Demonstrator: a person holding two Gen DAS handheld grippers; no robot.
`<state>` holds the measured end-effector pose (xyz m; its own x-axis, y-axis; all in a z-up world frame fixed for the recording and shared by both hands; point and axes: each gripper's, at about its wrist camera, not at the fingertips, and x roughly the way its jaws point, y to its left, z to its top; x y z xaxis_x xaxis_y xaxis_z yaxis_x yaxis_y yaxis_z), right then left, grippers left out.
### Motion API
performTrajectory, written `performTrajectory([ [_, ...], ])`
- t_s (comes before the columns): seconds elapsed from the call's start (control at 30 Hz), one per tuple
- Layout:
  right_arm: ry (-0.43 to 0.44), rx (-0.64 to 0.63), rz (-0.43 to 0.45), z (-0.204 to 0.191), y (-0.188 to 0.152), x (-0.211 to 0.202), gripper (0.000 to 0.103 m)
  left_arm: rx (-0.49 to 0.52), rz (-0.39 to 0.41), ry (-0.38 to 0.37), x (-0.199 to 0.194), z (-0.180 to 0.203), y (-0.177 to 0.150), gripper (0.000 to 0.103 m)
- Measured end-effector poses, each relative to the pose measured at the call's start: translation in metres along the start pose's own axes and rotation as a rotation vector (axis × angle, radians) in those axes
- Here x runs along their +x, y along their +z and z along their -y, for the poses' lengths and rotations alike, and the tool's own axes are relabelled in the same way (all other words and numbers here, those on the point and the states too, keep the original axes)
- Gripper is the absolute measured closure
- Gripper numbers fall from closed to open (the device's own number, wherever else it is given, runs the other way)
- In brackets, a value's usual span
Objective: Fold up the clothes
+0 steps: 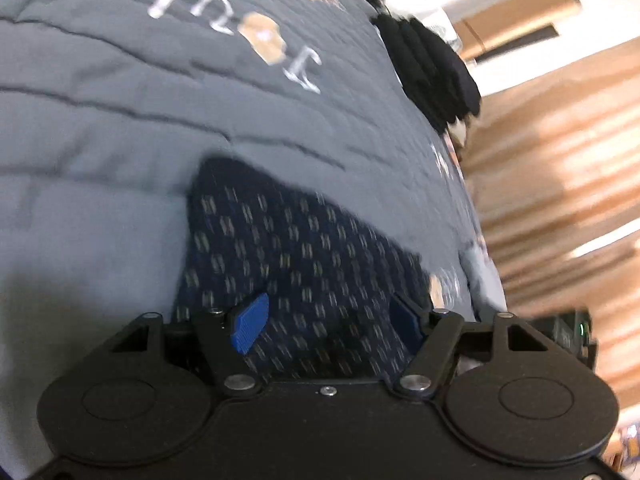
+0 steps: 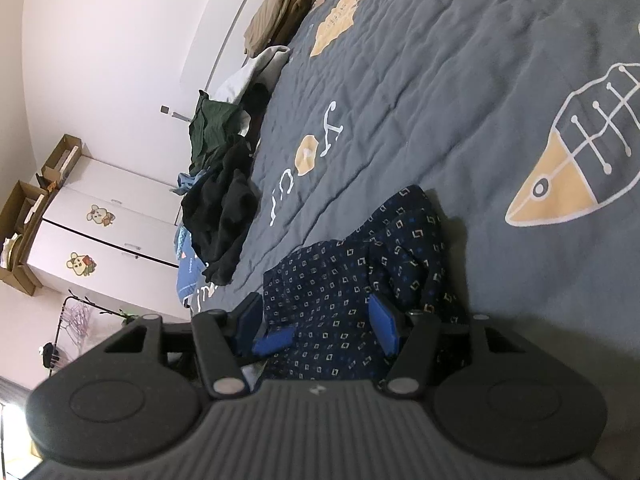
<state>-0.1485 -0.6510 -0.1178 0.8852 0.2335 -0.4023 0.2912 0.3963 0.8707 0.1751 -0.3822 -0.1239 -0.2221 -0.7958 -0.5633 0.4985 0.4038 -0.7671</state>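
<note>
Left gripper (image 1: 326, 320): jaws apart, blue pads clear of the navy patterned garment (image 1: 296, 264) lying beneath and between them, lower centre. Right gripper (image 2: 320, 330): jaws spread over the same garment (image 2: 360, 280); cannot tell whether the pads press it. Garment rests on the grey quilt (image 2: 460, 100), which is bare across the frame's right and top. Dark clothes pile (image 2: 218, 216) at the quilt's left edge. White wardrobe (image 2: 108, 236) far left.

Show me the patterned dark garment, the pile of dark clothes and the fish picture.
patterned garment (image 2: 344, 280), right wrist view, flat middle of the cloth.
pile of dark clothes (image 2: 220, 216), right wrist view, black top garment.
fish picture (image 2: 560, 184), right wrist view, tan head.
</note>
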Motion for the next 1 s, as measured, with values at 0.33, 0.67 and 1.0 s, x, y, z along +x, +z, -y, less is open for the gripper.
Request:
performTrajectory([
  [0.33, 0.006, -0.002, -0.007, 0.003, 0.002, 0.000, 0.045, -0.101, 0.227, 0.055, -0.012, -0.018, 0.036, 0.043],
  [0.67, 0.046, -0.047, 0.009, -0.029, -0.002, -0.012, 0.045, 0.094, 0.200, -0.015, -0.078, 0.050, -0.042, 0.017],
  [1.0, 0.094, -0.134, -0.009, -0.076, -0.061, -0.036, 0.044, 0.051, 0.240, -0.072, -0.131, 0.055, -0.137, 0.015],
])
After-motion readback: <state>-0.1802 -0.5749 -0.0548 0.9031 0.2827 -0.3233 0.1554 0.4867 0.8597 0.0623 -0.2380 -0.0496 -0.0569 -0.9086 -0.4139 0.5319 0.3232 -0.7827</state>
